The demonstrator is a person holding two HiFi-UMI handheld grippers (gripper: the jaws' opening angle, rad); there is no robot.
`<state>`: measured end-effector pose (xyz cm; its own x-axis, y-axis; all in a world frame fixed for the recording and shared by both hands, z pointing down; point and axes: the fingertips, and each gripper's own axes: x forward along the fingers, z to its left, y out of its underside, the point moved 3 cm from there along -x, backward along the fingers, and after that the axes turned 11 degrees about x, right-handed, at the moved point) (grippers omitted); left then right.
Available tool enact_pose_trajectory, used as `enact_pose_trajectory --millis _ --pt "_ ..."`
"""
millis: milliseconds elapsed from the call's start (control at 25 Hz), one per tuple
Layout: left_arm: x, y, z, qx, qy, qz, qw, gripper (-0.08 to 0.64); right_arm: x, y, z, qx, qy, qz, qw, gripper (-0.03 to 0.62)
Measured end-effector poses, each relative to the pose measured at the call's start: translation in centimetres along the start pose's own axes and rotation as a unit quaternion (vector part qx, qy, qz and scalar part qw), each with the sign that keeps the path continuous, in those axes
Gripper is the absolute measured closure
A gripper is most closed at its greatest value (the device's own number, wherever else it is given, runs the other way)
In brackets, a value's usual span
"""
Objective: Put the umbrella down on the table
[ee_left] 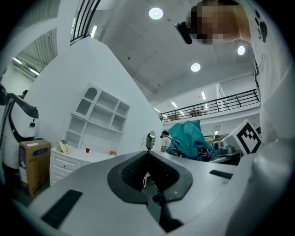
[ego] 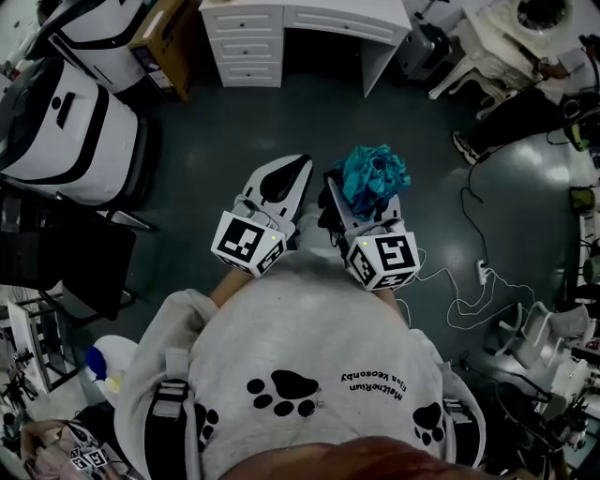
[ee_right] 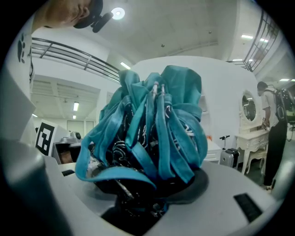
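Holding both tools close in front of a grey sweatshirt with black paw prints [ego: 309, 375], the person stood over a dark floor [ego: 281, 122]. The right gripper [ego: 361, 211] had its grey fingers [ee_right: 230, 184] clamped on a folded teal fabric umbrella with a dark patterned lining [ego: 373, 173]. In the right gripper view the bunched cloth and its teal straps rose out of the gap between those fingers and filled the middle of the picture. The left gripper [ego: 300, 165] sat just beside it, its grey fingers [ee_left: 83, 184] together at the tips with nothing between them. In the left gripper view the umbrella showed off to the right, beyond the closed tips. Each tool carried a white cube with black square markers, the left one [ego: 248, 242] and the right one [ego: 384, 261], both near the person's belly. A white desk with drawers [ego: 309, 19] stood at the far side of the floor, well apart from the umbrella, which hung in the air and touched no surface. A brown cardboard box [ego: 164, 37] stood beside that desk, and a thin white cable [ego: 469, 281] trailed across the floor at the right.
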<state>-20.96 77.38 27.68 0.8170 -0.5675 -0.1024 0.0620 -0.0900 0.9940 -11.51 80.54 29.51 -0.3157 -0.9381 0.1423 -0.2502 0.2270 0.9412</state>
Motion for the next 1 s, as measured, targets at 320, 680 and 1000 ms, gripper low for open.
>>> enact_pose_trajectory --millis 320,680,1000 --pt "4.3 2.4 4.2 -0.008 -0.013 0.009 0.9998 0.543 5.6 -0.6 -3.2 -0.003 -0.018 -0.002 1.0 0.33" --pt "14.7 3.4 11.0 -0.009 -0.022 0.004 0.9997 0.543 15.1 -4.8 -10.4 -0.014 -0.026 0.003 1.0 0.33" --pt "23.5 3.8 16.6 0.001 -0.046 0.012 0.9989 0.543 23.5 -8.6 -17.1 -0.009 -0.049 0.015 0.999 0.33"
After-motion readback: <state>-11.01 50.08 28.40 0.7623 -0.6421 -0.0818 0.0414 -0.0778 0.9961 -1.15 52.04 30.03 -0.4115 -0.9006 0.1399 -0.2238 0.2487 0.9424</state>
